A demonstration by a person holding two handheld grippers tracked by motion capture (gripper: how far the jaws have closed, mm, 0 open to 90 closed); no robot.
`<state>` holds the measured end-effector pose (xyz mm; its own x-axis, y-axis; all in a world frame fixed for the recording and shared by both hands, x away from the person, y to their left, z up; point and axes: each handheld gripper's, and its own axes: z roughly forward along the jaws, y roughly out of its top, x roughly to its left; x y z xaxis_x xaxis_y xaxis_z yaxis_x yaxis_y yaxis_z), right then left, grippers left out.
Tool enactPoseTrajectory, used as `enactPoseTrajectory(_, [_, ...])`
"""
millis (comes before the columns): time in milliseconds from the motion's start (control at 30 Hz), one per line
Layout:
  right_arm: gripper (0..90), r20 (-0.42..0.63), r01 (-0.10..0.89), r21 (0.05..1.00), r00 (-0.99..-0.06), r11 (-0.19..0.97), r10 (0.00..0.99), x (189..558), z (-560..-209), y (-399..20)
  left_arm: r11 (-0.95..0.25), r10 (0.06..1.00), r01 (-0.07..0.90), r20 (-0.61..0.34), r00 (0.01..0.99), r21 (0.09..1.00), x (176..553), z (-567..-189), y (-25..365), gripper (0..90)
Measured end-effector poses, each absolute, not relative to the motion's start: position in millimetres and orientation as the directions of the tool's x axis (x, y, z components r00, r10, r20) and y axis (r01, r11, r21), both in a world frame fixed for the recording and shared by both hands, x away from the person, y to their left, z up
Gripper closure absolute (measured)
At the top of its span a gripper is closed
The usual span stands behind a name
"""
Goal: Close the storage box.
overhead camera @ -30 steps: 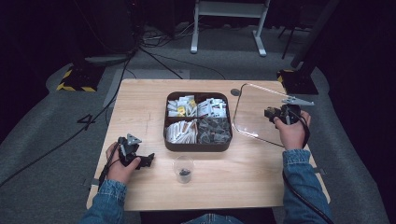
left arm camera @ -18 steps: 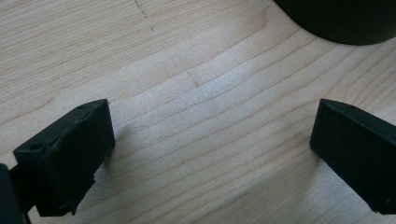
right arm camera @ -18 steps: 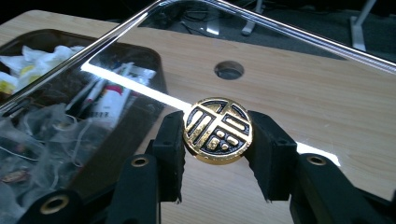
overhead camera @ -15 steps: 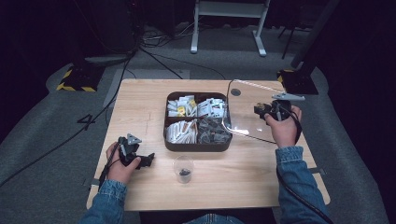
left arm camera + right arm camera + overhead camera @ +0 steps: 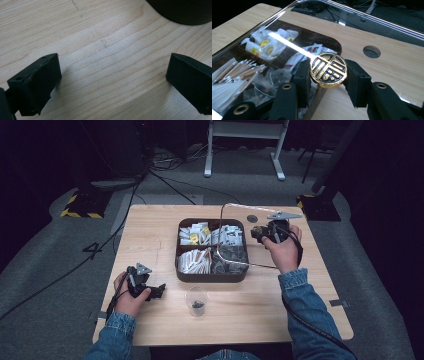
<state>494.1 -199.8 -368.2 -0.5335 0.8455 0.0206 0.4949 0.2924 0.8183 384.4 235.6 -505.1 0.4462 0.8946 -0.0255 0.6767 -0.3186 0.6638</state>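
Your right tongs [image 5: 327,75], clamped on the clear lid's gold knob [image 5: 328,70], have carried the lid [image 5: 235,210] from the worktop's right edge over the tray [image 5: 210,275]; closing looks imminent. Left tongs [image 5: 112,82] rest apart.

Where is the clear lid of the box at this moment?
The clear lid hangs tilted over the right half of the dark compartment box in the high view, held by its gold knob in the right gripper.
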Motion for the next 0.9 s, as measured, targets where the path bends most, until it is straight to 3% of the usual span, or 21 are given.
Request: enactPoseTrajectory(900, [58.4, 0.027, 0.477, 0.807, -0.619, 0.349, 0.785, 504, -362, -135, -0.314, 0.897, 0.680, -0.026, 0.440, 0.663, 384, -505, 235, 0.3])
